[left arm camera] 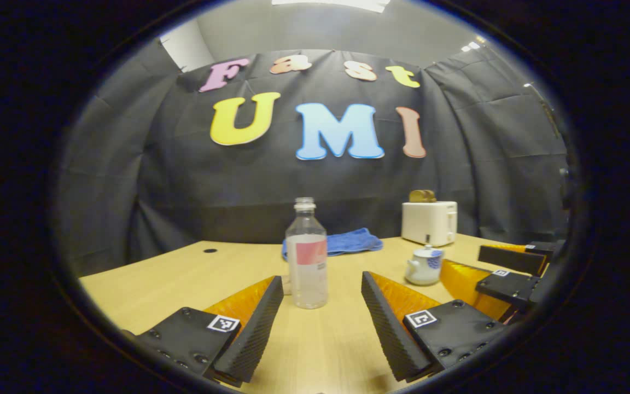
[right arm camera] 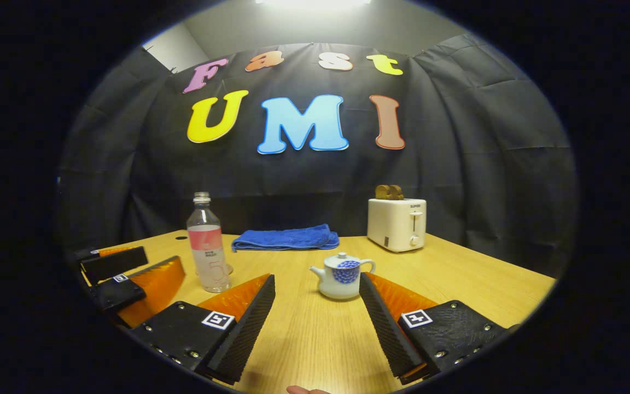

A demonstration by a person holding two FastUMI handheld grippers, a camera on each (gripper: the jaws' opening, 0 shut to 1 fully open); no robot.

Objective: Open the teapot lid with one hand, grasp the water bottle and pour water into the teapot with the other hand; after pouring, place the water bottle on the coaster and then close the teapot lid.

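Note:
A clear water bottle [left arm camera: 307, 257] with a pink label stands upright on the wooden table [left arm camera: 156, 284]; its neck looks uncapped. My left gripper [left arm camera: 321, 276] is open, its fingers reaching toward the bottle from the near side without touching it. A small white teapot [right arm camera: 342, 279] with a blue pattern has its lid [right arm camera: 342, 261] on. Just short of it my right gripper [right arm camera: 316, 278] is open and holds nothing. The bottle [right arm camera: 209, 246] stands left of the teapot. A pale round edge [right arm camera: 230, 269] peeks out at its base, perhaps the coaster.
A white toaster [right arm camera: 397, 223] with toast in it stands at the back right. A folded blue cloth [right arm camera: 286, 238] lies at the back middle. The left gripper [right arm camera: 123, 273] shows at the left of the right gripper view, and the right gripper [left arm camera: 512, 273] at the right of the left gripper view.

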